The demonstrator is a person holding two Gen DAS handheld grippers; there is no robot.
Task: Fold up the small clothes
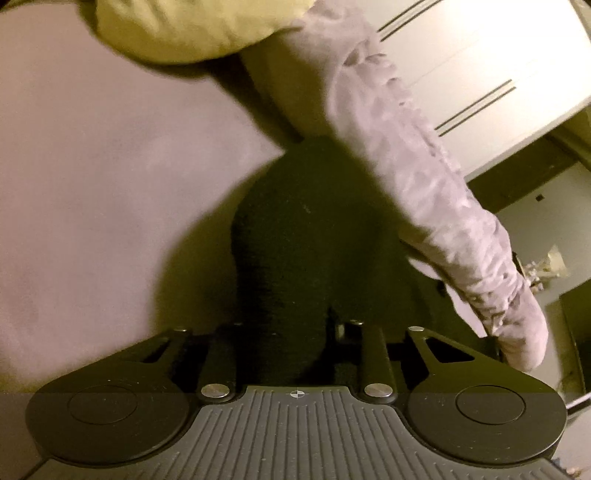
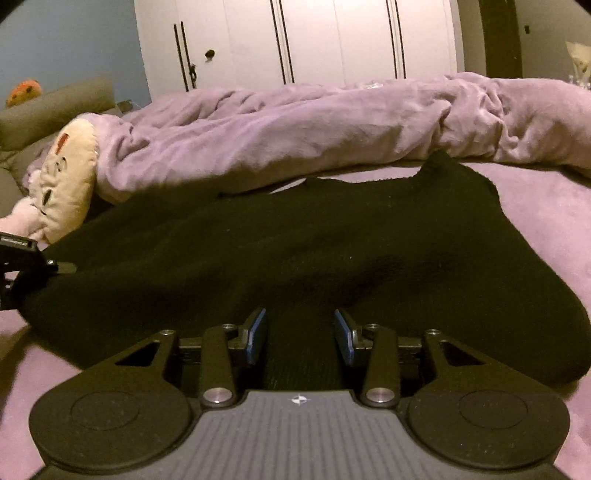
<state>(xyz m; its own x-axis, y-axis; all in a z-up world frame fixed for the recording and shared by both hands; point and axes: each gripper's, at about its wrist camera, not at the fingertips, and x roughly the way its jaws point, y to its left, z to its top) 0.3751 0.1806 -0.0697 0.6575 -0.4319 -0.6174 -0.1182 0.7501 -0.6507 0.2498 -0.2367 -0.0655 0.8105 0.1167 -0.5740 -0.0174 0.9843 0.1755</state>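
Note:
A black knit garment (image 2: pixel 295 251) lies spread on the lilac bed sheet (image 2: pixel 546 206). My right gripper (image 2: pixel 300 332) is open, its blue-padded fingers (image 2: pixel 256 334) standing apart over the garment's near edge. My left gripper shows at the left edge of the right wrist view (image 2: pixel 55 267), at the garment's left edge. In the left wrist view the garment (image 1: pixel 314 240) covers my left gripper's fingers (image 1: pixel 295 332), so the jaws are hidden there.
A rumpled lilac blanket (image 2: pixel 332 129) lies across the bed behind the garment and shows in the left wrist view (image 1: pixel 406 147). A cream plush toy (image 2: pixel 66 177) sits at the left. A yellow-green pillow (image 1: pixel 184 29) and white wardrobe doors (image 2: pixel 314 40) lie beyond.

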